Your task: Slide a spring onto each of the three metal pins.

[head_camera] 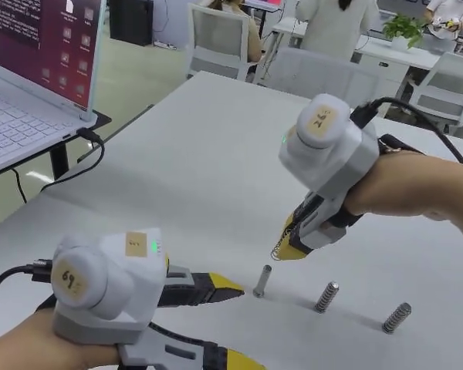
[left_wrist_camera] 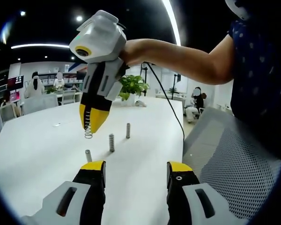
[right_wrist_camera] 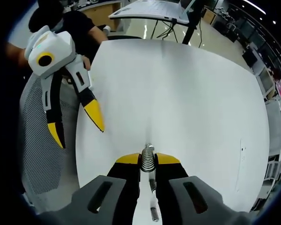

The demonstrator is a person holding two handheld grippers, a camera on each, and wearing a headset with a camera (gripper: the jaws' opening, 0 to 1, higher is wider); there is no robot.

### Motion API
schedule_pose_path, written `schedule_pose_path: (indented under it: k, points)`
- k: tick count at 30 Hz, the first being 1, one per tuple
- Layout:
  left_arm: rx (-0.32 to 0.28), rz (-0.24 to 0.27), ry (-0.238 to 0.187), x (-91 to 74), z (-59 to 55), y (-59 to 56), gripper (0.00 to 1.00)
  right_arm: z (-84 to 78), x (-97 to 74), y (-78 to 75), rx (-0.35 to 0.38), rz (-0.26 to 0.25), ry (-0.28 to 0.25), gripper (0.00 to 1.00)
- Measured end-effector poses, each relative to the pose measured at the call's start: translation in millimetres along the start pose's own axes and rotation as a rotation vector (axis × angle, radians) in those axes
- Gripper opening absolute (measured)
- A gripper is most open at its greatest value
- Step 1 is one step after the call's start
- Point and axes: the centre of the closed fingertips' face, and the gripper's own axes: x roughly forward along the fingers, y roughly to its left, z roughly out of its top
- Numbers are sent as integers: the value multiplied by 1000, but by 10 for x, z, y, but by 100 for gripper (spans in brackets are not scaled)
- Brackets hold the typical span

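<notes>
Above the white table (head_camera: pixel 193 169), the right gripper (head_camera: pixel 289 245) carries a spring (head_camera: pixel 278 248) over the row of pins.
Its yellow jaws pinch the spring by the upper coils, and the spring hangs down just above the bare pin (head_camera: pixel 261 280), the left one of the row, without touching it. The middle pin (head_camera: pixel 327 296) and the right pin (head_camera: pixel 397 317) each already wear a spring. At the near left, the left gripper (head_camera: pixel 243 324) lies low with its jaws spread apart, one tip just beside the bare pin. A laptop (head_camera: pixel 31 77) stands open at the far left.
</notes>
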Motion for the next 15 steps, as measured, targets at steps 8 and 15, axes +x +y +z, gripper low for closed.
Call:
schedule_pose_path:
  k: [8, 15]
  points:
    - [0, -1, -1, 14, 9, 12, 47, -9, 32, -31, 2, -1, 6, 9]
    - [-3, 1, -2, 5, 10, 24, 47, -27, 100, -37, -3, 5, 24, 9]
